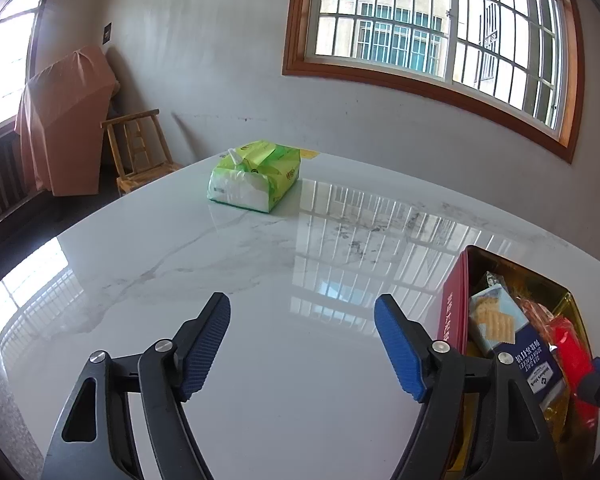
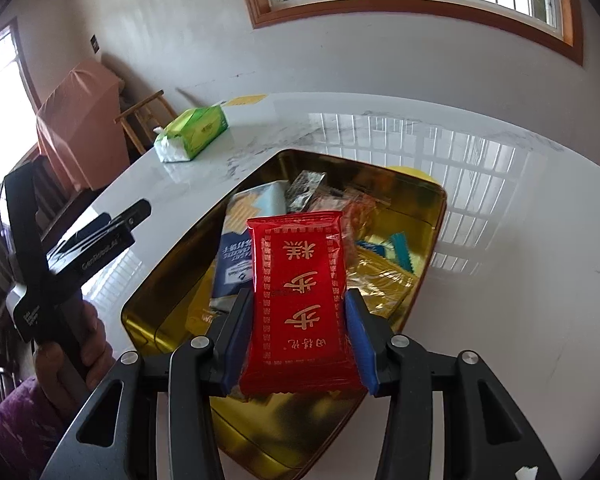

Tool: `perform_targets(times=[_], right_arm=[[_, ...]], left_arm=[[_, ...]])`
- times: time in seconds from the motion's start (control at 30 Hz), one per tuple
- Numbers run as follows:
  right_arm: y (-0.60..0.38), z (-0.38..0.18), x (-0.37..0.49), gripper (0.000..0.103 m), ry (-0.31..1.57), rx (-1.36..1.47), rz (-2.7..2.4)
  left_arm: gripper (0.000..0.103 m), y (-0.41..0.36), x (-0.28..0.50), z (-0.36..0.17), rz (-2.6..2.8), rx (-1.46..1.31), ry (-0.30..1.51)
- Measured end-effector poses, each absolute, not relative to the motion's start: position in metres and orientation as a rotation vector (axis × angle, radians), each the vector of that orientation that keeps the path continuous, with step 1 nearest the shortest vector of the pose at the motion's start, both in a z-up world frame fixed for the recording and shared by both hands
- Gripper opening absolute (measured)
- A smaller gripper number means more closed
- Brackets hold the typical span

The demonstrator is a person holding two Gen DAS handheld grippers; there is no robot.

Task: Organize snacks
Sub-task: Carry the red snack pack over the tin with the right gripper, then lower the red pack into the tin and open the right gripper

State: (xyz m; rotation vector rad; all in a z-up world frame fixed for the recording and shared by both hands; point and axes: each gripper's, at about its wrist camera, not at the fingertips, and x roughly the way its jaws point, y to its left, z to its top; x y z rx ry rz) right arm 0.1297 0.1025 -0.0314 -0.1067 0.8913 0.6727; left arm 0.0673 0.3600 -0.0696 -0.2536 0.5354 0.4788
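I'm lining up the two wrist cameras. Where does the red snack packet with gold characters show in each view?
Left wrist: the red snack packet with gold characters sits at the far right edge, over the open gold-lined tin, mostly cropped.
Right wrist: centre, clamped between the right gripper fingers above the tin.
Shared landmark: the green tissue pack on the white marble table.

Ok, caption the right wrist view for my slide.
Right gripper holds a red snack packet above the open gold tin of snacks on the marble table.

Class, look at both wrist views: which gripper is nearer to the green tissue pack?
Left. The left gripper hovers open over bare tabletop facing the green tissue pack; the right gripper holds a red snack packet over the tin, farther back.
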Motion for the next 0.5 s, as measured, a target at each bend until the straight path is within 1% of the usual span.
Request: perform_targets(times=[0.17, 0.37, 0.5], right_arm=[[0.107, -0.039, 0.125, 0.044, 0.909, -0.113, 0.684], [0.099, -0.037, 0.121, 0.046, 0.894, -0.072, 0.707], [0.094, -0.031, 0.117, 0.052, 0.873, -0.043, 0.726]], left_arm=[[0.081, 0.359, 0.067, -0.069, 0.484, -0.244, 0.531], [0.082, 0.359, 0.068, -0.069, 0.490, -0.242, 0.534], [0.082, 0.358, 0.069, -0.069, 0.497, -0.237, 0.538]])
